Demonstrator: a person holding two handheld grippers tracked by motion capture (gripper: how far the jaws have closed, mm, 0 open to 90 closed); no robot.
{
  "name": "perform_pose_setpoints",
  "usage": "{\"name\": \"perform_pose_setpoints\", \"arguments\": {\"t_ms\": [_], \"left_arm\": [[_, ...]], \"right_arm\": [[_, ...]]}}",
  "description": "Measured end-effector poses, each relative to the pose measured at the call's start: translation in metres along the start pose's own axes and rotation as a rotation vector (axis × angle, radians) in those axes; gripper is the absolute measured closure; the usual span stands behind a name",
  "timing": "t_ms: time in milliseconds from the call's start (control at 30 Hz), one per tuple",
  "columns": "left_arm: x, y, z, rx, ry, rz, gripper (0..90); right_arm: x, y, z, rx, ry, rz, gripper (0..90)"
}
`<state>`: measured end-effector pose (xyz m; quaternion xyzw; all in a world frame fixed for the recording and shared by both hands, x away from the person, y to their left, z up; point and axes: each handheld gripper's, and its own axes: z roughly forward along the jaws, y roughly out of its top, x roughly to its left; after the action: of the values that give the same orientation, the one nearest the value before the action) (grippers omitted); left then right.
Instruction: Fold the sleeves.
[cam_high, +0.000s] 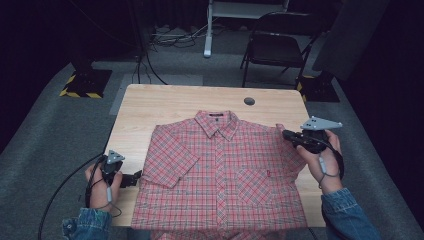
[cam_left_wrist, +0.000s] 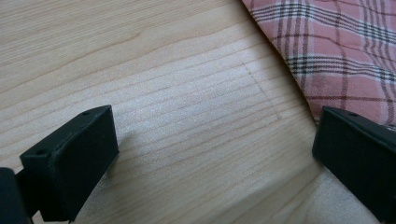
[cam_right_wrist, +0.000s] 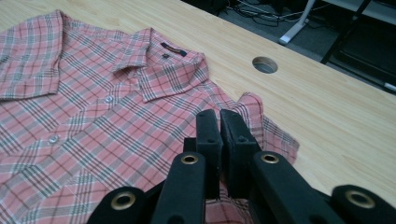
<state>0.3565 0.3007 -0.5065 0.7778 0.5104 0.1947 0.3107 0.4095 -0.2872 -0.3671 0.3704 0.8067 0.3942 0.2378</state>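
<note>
A pink plaid short-sleeved shirt (cam_high: 220, 170) lies flat and buttoned on the wooden table (cam_high: 165, 100), collar away from me. My left gripper (cam_high: 136, 179) rests low on the wood just left of the shirt's side edge. In the left gripper view its jaws stand wide open (cam_left_wrist: 215, 154) over bare table (cam_left_wrist: 163, 70), with the shirt's edge (cam_left_wrist: 336, 51) by the right jaw. My right gripper (cam_high: 285, 134) sits at the shirt's right sleeve. In the right gripper view its jaws are pressed together (cam_right_wrist: 219, 116), and the sleeve (cam_right_wrist: 254, 109) is bunched up around the tips.
A round cable hole (cam_high: 249, 101) sits in the table near the far edge, also in the right gripper view (cam_right_wrist: 265, 64). Beyond the table stand a black folding chair (cam_high: 280, 45) and cables on the grey floor. The shirt's hem hangs over the near table edge.
</note>
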Motion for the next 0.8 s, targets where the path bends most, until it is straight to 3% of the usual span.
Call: {"name": "perform_pose_setpoints", "arguments": {"t_ms": [400,533,567,733,800], "left_arm": [[0.000,0.000,0.000,0.001,-0.003,0.003,0.3],[0.000,0.000,0.000,0.001,-0.003,0.004,0.3],[0.000,0.000,0.000,0.001,-0.003,0.005,0.3],[0.000,0.000,0.000,0.001,-0.003,0.005,0.4],[0.000,0.000,0.000,0.001,-0.004,0.005,0.3]], "right_arm": [[0.017,0.010,0.018,0.023,0.039,-0.008,86.5],[0.017,0.010,0.018,0.023,0.039,-0.008,86.5],[0.026,0.013,0.029,0.042,0.059,-0.013,86.0],[0.035,0.010,0.040,0.065,0.099,-0.008,84.7],[0.038,0.009,0.046,0.047,0.170,0.028,80.1]]}}
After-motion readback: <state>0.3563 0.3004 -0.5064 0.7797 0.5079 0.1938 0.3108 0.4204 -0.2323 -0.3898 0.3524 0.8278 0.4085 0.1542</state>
